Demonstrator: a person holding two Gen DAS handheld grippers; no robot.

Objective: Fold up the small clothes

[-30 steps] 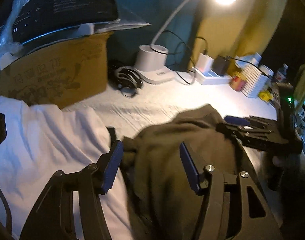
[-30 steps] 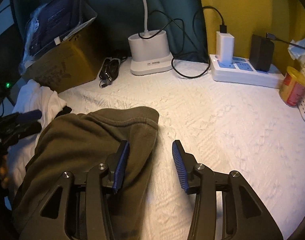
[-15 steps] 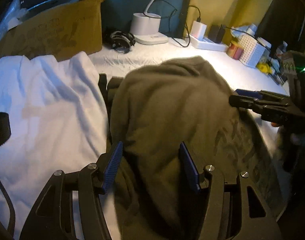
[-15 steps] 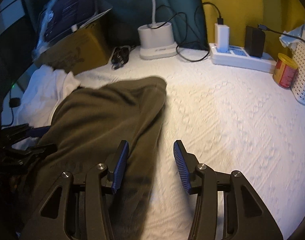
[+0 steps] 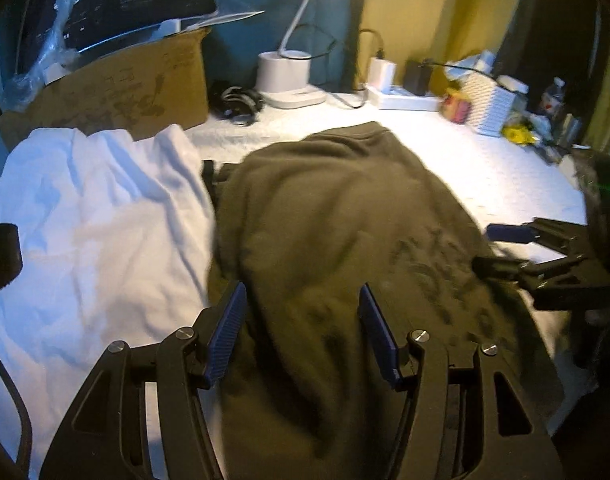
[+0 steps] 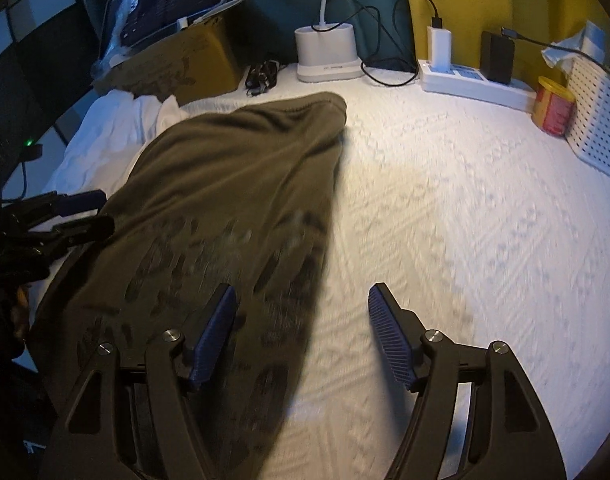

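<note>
Now olive garment (image 5: 345,216) lies on white worktop (image 6: 465,208), beside white cloth (image 5: 93,216). Left tongs (image 5: 301,332) half spread with garment between the pads, grip unclear. Right tongs (image 6: 301,332) opening, straddling garment's edge, pads clear.

Each hand-held gripper, left (image 5: 301,332) and right (image 6: 301,334), is a black skeletal frame with triangular cut-outs, silver screw heads and ribbed blue finger pads (image 6: 389,336), with a green light glowing beside each.

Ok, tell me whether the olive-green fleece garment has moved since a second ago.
Yes. The olive-green fleece garment now stretches further back: its far hem lies nearer the white lamp base than before.
</note>
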